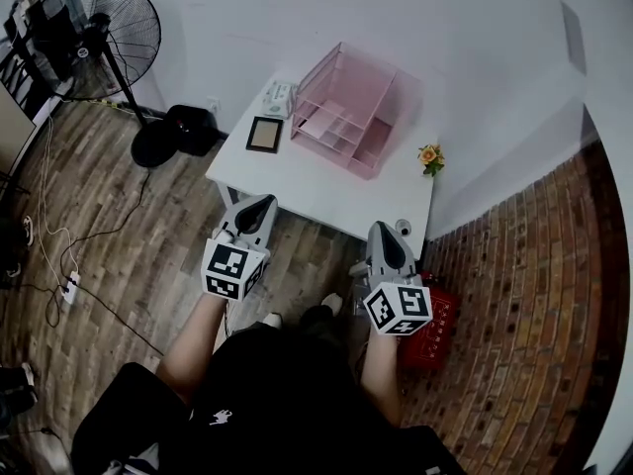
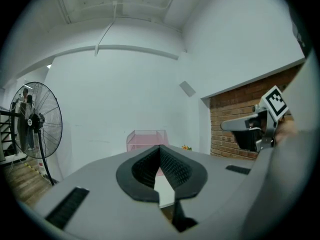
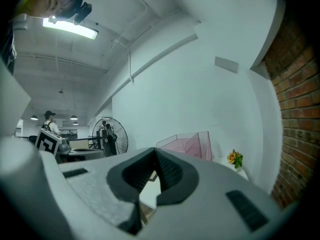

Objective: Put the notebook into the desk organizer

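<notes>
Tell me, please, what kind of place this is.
Probably an office or workroom: a small white desk with a pink desk organizer and a notebook on it, and a standing fan beside it.

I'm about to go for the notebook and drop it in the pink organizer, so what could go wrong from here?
The notebook lies flat near the table's left edge, so a shallow grab might push it off rather than lift it. The left gripper and right gripper are both shut and must open first. The small white object beside the organizer, just beyond the notebook, could get knocked on the way.
</notes>
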